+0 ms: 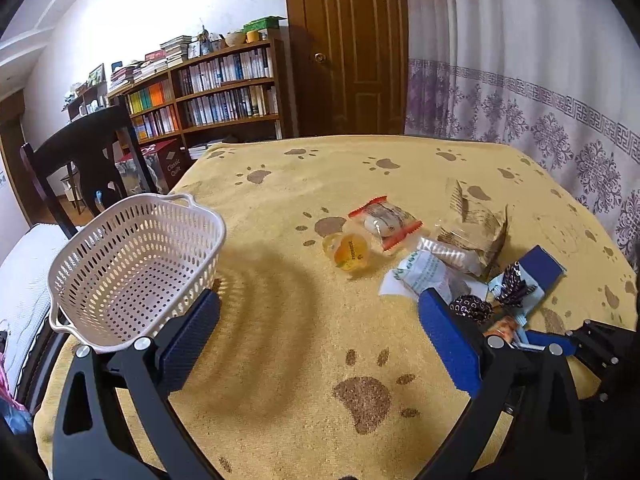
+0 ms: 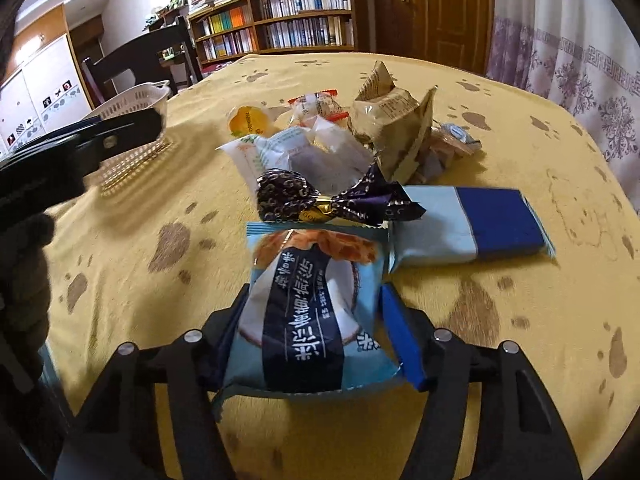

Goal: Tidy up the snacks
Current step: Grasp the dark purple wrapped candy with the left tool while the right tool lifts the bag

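Right gripper closed around a light-blue snack packet, pads against both sides of the wrapper, packet lifted little if at all above the yellow paw-print cloth, near the tabletop's near edge. Just beyond the packet, a dark foil-wrapped candy; beside it on the right, a pale and dark blue bar; further toward the middle, a white-green pouch, a brown paper-look bag, a red-edged clear wrapper, an orange jelly cup and a small round sweet.

Left gripper spread wide and empty, hovering over bare cloth between the white perforated basket and the snack heap.

Basket seen bare inside, sitting at the left edge of the tabletop and seeming to overhang it slightly. By that showing, task barely begun: nothing sorted yet, one packet in the grip, the rest of the pile left to carry over.

Open cloth between heap and basket, free for a sweep leftward; only the left tool in that path. Basket close to the drop-off, so a hard nudge likely to tip it off. Far edge and right edge uncluttered; chair behind the basket, apart from the table.
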`<state>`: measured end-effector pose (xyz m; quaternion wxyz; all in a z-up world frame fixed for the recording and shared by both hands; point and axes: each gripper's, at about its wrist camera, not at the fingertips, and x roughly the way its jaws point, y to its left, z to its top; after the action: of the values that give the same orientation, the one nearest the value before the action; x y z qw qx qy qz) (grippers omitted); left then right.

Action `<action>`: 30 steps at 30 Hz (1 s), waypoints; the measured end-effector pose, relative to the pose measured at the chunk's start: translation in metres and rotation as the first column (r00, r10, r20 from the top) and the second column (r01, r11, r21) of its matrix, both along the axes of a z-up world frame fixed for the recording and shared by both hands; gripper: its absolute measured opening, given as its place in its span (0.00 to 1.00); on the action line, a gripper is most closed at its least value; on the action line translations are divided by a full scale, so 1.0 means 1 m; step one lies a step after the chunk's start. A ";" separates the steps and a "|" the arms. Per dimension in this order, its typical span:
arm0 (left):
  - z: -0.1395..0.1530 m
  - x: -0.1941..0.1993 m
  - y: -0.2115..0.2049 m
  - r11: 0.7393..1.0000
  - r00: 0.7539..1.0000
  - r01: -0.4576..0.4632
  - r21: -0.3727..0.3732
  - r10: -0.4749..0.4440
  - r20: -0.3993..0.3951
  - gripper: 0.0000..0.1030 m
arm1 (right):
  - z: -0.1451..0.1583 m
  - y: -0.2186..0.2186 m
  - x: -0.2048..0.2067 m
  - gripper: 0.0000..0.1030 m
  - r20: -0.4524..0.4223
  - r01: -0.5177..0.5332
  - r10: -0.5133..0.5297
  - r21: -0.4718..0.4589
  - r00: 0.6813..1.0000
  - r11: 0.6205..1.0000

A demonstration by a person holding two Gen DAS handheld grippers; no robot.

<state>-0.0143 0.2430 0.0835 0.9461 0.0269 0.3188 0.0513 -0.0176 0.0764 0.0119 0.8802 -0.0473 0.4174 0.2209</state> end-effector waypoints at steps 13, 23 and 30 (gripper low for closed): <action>-0.023 0.001 -0.043 0.986 0.983 0.167 -0.023 -0.169 -0.074 0.97 | -0.001 -0.077 -0.060 0.61 0.001 0.085 -0.085 -0.025 0.996 0.996; -0.037 -0.012 -0.104 0.909 0.904 0.417 -0.013 -0.416 -0.101 0.90 | -0.005 -0.111 -0.055 0.61 -0.008 0.182 -0.181 0.041 0.983 0.983; -0.057 -0.011 -0.134 0.833 0.821 0.553 -0.001 -0.545 -0.171 0.65 | -0.006 -0.111 -0.055 0.61 -0.005 0.180 -0.180 0.045 0.984 0.983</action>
<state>-0.0250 0.1089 0.0260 0.8903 0.1445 0.3729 -0.2178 -0.0727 -0.0346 0.0062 0.8971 0.0107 0.4155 0.1498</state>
